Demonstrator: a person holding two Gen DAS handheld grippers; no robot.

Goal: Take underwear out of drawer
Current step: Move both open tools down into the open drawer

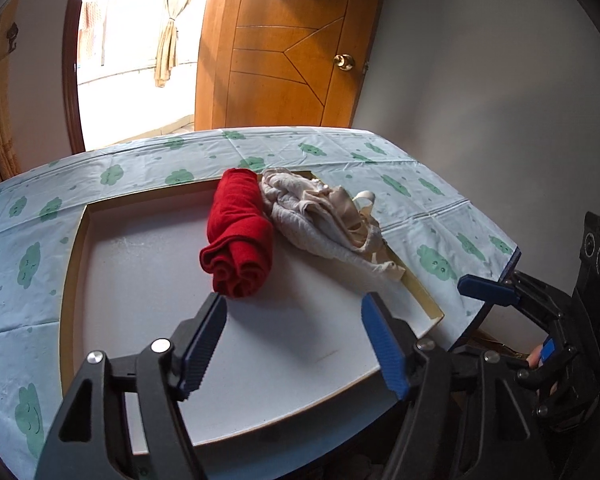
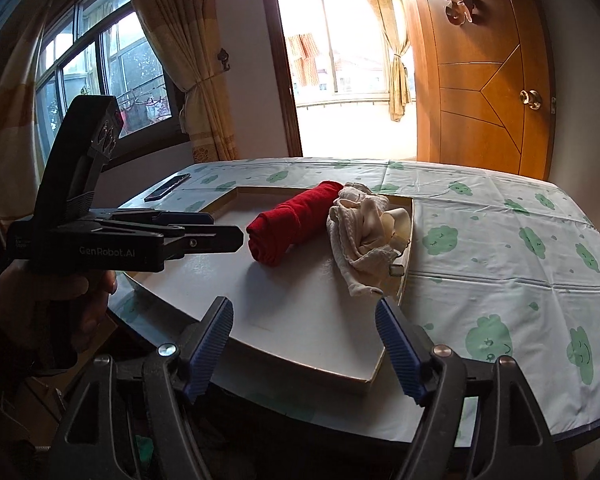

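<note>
Two bundles lie in the shallow drawer (image 1: 76, 248) on the table: a rolled red garment (image 1: 236, 236) and, touching it toward the drawer's right wall, crumpled cream underwear (image 1: 324, 216). Both the left gripper (image 1: 292, 308) and right gripper (image 2: 304, 312) stand open and empty, short of the bundles.

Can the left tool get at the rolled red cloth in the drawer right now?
Probably yes: the left tool is open and empty, and the rolled red cloth lies uncovered just ahead, with only the crumpled white garment alongside.
</note>
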